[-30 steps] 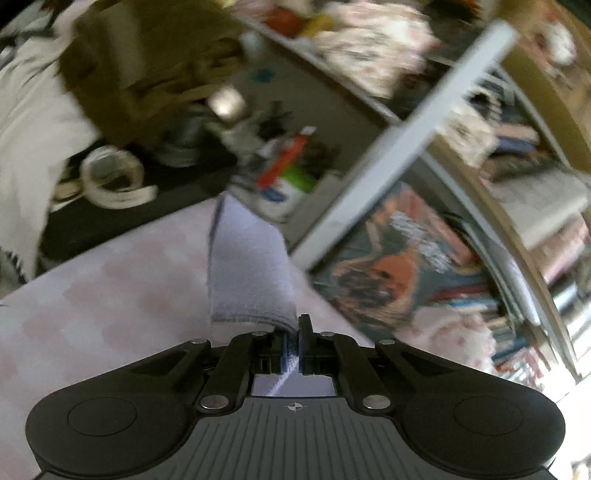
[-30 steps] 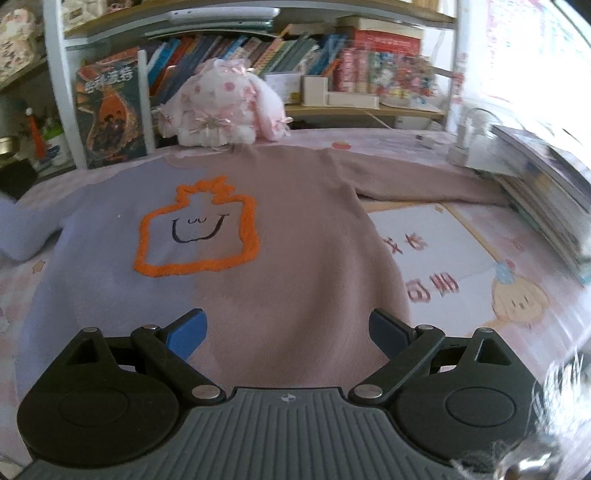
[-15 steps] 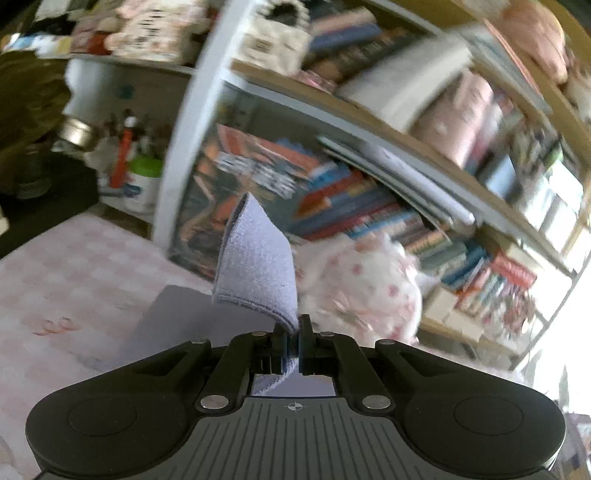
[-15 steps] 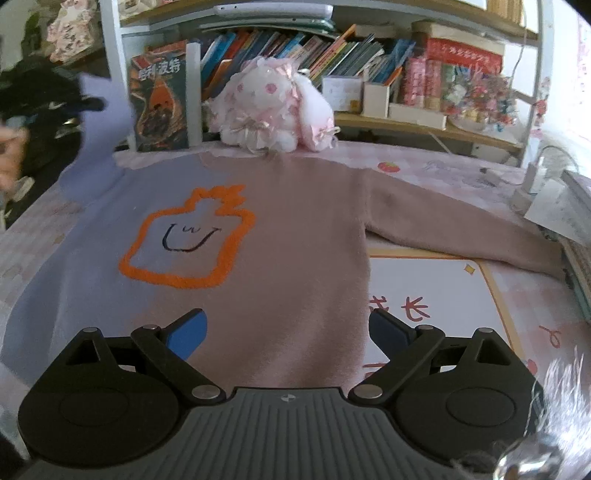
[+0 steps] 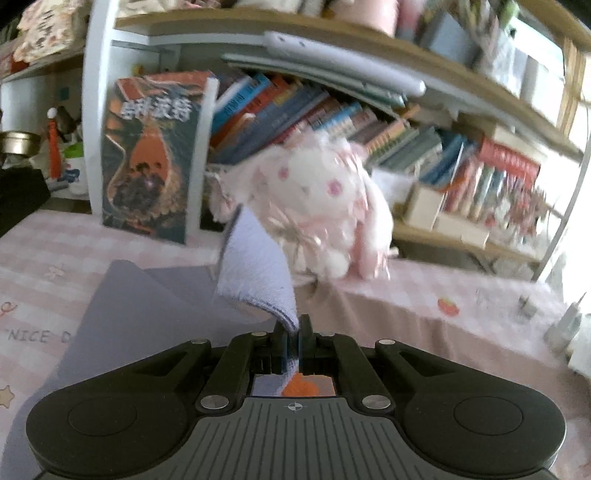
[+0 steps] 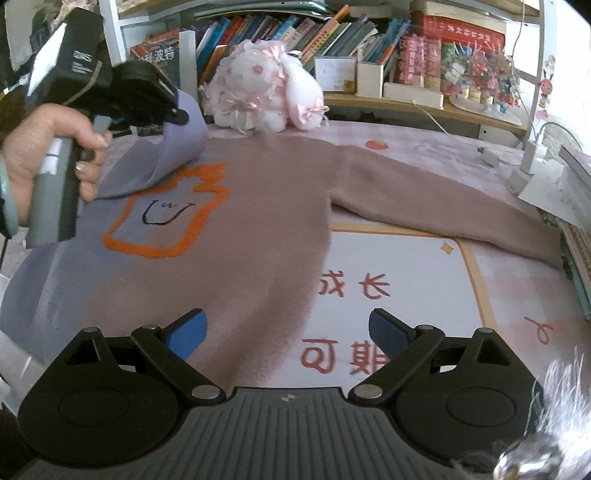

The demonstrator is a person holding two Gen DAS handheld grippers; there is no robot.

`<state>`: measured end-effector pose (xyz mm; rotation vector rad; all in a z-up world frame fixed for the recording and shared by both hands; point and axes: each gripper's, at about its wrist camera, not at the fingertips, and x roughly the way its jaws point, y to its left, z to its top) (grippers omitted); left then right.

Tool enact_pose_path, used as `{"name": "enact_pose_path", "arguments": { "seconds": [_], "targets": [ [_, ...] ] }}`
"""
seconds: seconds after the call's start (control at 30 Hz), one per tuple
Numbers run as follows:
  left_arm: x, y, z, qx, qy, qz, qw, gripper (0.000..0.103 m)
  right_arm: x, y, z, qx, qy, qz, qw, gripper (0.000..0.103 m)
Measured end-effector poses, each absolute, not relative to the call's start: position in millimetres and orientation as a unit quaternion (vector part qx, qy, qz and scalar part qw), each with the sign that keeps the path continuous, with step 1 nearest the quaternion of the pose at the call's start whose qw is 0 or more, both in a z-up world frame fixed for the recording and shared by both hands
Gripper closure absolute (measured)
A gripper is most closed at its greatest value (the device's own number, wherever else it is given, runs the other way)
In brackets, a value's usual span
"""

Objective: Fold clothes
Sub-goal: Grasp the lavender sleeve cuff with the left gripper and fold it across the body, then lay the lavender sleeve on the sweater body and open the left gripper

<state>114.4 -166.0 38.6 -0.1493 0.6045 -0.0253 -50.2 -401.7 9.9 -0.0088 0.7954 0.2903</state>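
Observation:
A sweater [image 6: 258, 221], lilac on the left half and dusty pink on the right, lies flat on the table with an orange outline design [image 6: 166, 214] on its chest. My left gripper [image 5: 294, 326] is shut on the cuff of the lilac sleeve [image 5: 258, 273] and holds it lifted over the sweater's chest; it shows in the right wrist view [image 6: 177, 110] with the sleeve [image 6: 181, 147] draped below it. My right gripper [image 6: 287, 328] is open and empty, above the sweater's lower hem. The pink sleeve [image 6: 443, 206] lies stretched out to the right.
A white and pink plush rabbit [image 6: 266, 92] sits at the table's back edge by the collar. Bookshelves [image 6: 351, 33] stand behind. A stack of books [image 6: 576, 206] and a white charger [image 6: 524, 170] are at the right. The pink tablecloth [image 6: 406, 295] carries printed characters.
My left gripper has swung right with the lilac sleeve, from the table's left edge to over the sweater's chest. My right gripper has stayed open, drifting slightly over the hem.

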Motion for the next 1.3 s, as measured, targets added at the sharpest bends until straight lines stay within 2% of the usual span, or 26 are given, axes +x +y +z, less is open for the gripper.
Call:
{"name": "enact_pose_path", "arguments": {
  "seconds": [0.1, 0.17, 0.27, 0.3, 0.47, 0.67, 0.73, 0.8, 1.0, 1.07, 1.1, 1.13, 1.23, 1.27, 1.3],
  "targets": [
    [122.8, -181.5, 25.3, -0.047, 0.328, -0.01, 0.943, 0.083, -52.1, -407.7, 9.0, -0.002, 0.388, 0.142, 0.911, 0.008],
    [125.1, -191.0, 20.0, -0.031, 0.341, -0.011, 0.939, 0.054, -53.6, -410.5, 7.8, -0.001, 0.39, 0.143, 0.909, 0.008],
    [106.4, -201.1, 27.0, -0.009, 0.325, -0.055, 0.944, 0.037, -54.2, -412.3, 5.7, 0.002, 0.394, 0.148, 0.907, 0.008],
    [100.1, -204.5, 29.3, -0.002, 0.32, -0.07, 0.945, 0.035, -53.6, -412.1, 4.7, 0.005, 0.396, 0.151, 0.906, 0.008],
    [53.1, -186.0, 49.4, 0.02, 0.291, -0.09, 0.952, 0.035, -48.5, -408.0, 0.6, 0.025, 0.407, 0.163, 0.899, 0.009],
    [-21.8, -100.9, 44.1, 0.049, 0.303, 0.013, 0.952, 0.035, -45.0, -400.8, 0.7, 0.045, 0.412, 0.165, 0.895, 0.015],
    [-41.7, -72.8, 38.3, 0.052, 0.324, 0.048, 0.943, 0.035, -46.7, -397.8, 1.3, 0.045, 0.415, 0.158, 0.895, 0.023],
    [-54.8, -47.6, 32.0, 0.036, 0.343, 0.077, 0.935, 0.035, -48.5, -395.3, 0.9, 0.044, 0.421, 0.146, 0.894, 0.026],
    [-57.3, -4.8, 14.1, -0.053, 0.384, 0.094, 0.917, 0.039, -57.3, -389.3, -4.7, 0.038, 0.45, 0.098, 0.887, 0.045],
    [-54.9, 3.1, 7.6, -0.083, 0.392, 0.091, 0.912, 0.054, -61.1, -386.2, -4.7, 0.04, 0.455, 0.089, 0.885, 0.05],
    [-55.2, 6.4, 5.0, -0.094, 0.397, 0.089, 0.909, 0.058, -62.9, -384.4, -4.5, 0.041, 0.456, 0.085, 0.885, 0.053],
    [-57.0, 10.7, 1.4, -0.104, 0.402, 0.084, 0.906, 0.066, -64.8, -382.1, -4.3, 0.041, 0.457, 0.082, 0.885, 0.059],
    [-59.6, 16.8, -2.6, -0.117, 0.403, 0.071, 0.905, 0.08, -69.5, -371.6, -4.2, 0.028, 0.459, 0.078, 0.885, 0.074],
    [-59.8, 20.8, -3.2, -0.139, 0.405, 0.064, 0.901, 0.09, -70.5, -368.1, -4.2, 0.024, 0.458, 0.077, 0.885, 0.079],
    [-60.0, 24.7, -3.7, -0.16, 0.408, 0.056, 0.897, 0.093, -71.2, -365.6, -4.2, 0.024, 0.458, 0.074, 0.885, 0.081]
  ]
}}
